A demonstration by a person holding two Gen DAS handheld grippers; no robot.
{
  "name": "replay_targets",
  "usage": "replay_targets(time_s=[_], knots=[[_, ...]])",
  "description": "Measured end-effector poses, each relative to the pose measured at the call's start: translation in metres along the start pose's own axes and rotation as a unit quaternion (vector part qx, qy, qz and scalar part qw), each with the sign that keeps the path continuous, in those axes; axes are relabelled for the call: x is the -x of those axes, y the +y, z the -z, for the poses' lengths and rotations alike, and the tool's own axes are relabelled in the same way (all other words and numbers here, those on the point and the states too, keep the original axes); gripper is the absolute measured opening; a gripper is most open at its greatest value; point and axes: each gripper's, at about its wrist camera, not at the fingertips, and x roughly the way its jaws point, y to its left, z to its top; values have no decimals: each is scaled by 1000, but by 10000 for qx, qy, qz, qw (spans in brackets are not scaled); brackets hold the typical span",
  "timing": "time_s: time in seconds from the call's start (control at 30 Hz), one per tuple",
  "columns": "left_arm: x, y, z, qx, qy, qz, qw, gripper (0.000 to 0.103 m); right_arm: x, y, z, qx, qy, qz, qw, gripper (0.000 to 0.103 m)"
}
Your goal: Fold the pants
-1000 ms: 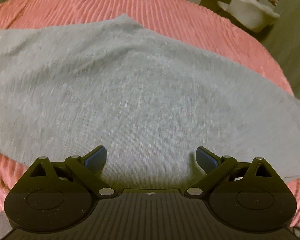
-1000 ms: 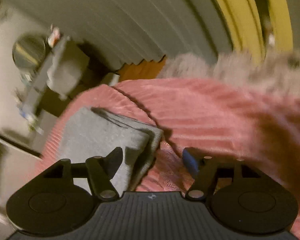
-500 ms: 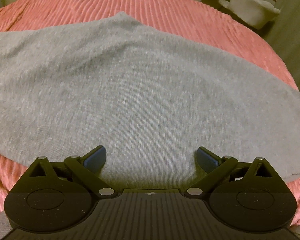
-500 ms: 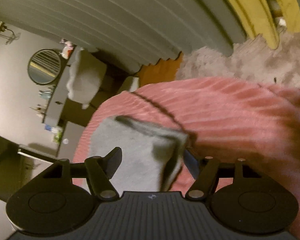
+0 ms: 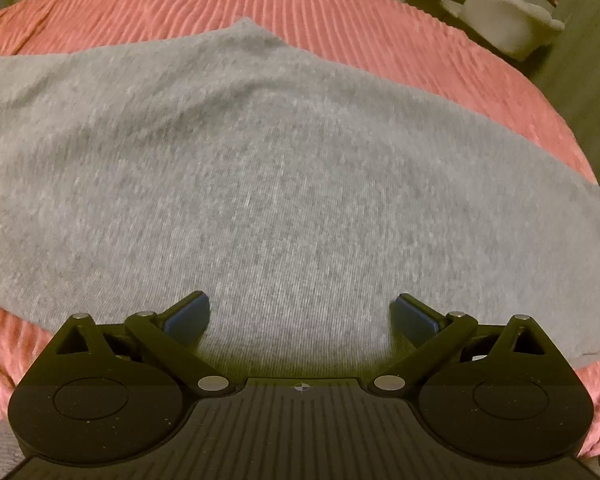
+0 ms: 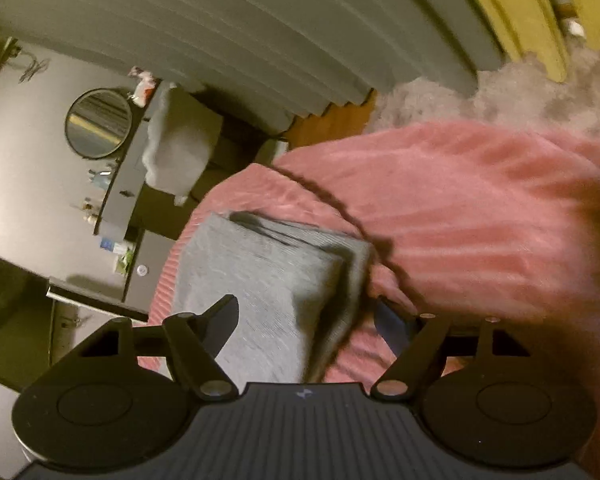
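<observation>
Pants lie spread flat on the pink ribbed bedspread, grey knit, filling most of your left wrist view. One corner peaks toward the far side, and the near edge runs off under the camera. Your left gripper sits low over the cloth with its jaws spread wide, blue pads well apart, nothing pinched between them. The fabric passes beneath both fingers; contact can't be confirmed.

In your right wrist view the camera is rolled, so the room looks tilted. There the pants show a folded end with several stacked layers along one edge, resting on the bedspread. Your right gripper is released too, jaws apart. The folded edge sits in the gap between the fingers, closer to the right one. The left finger overlaps the grey cloth in the frame, and the right finger is partly hidden by the fold. No squeeze is visible on the cloth. This frame is a bit motion-blurred.

Background: a round mirror hangs on the wall above a dark desk. A white fluffy chair stands next to the desk, and a shaggy rug lies past the bed.
</observation>
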Motion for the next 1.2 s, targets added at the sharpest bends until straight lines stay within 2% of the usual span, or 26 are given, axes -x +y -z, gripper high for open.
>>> replay_targets(time_s=[0.07, 0.1, 0.17, 0.33, 0.43, 0.5, 0.53, 0.6, 0.63, 0.7, 0.77, 0.83, 0.93, 0.97, 1.03, 1.1, 1.13, 1.2], knots=[[0, -2, 0, -51, 4, -41, 10000, 101, -4, 11, 0, 360, 34, 4, 9993, 45], [-1, -3, 0, -70, 7, -56, 10000, 101, -6, 15, 1, 504, 24, 17, 9987, 40], [-2, -3, 0, -78, 17, -64, 9999, 102, -11, 18, 2, 641, 59, 99, 9979, 20], [-3, -2, -1, -94, 43, -74, 9999, 102, -23, 13, 7, 681, 201, 280, 9971, 19], [-4, -3, -1, -107, 59, -95, 9999, 103, -31, 6, 4, 390, 167, 244, 9988, 19], [-5, -4, -1, -121, 60, -106, 9999, 103, -32, 3, 2, 95, 157, 219, 9996, 15], [-4, -4, -1, -120, 56, -105, 9999, 103, -30, 4, 2, 18, 110, 140, 9998, 11], [-5, -3, -1, -90, 48, -86, 9999, 103, -20, 13, 5, 142, -68, -239, 9996, 11], [-5, -3, -1, -65, 49, -74, 9999, 103, -18, 17, 6, 261, -116, -242, 9993, 11], [-6, -1, -1, -32, 50, -63, 10000, 103, -20, 20, 7, 458, -97, -33, 9989, 11], [-4, 0, -1, -5, 48, -34, 10000, 103, -29, 12, 6, 371, 41, 342, 9987, 11], [0, 4, -2, 97, 42, 78, 9999, 103, -34, 3, 6, 184, 87, 338, 9992, 10], [13, 19, -1, 560, 59, 417, 9975, 103, -28, 28, 12, 668, -78, 617, 9958, 10], [18, 25, 0, 731, 28, 561, 9957, 103, -24, 45, 16, 990, -186, 676, 9926, 10], [30, 38, 1, 1073, 5, 798, 9910, 103, -11, 87, 26, 1710, -398, 476, 9833, 10], [41, 50, 2, 1345, -44, 885, 9869, 103, 4, 139, 48, 2538, -568, 110, 9655, 10], [48, 56, 1, 1432, -133, 880, 9857, 103, 9, 164, 63, 2947, -576, -67, 9538, 10], [61, 66, 1, 1492, -312, 790, 9851, 103, 16, 215, 113, 4068, -493, -454, 9111, 10]])
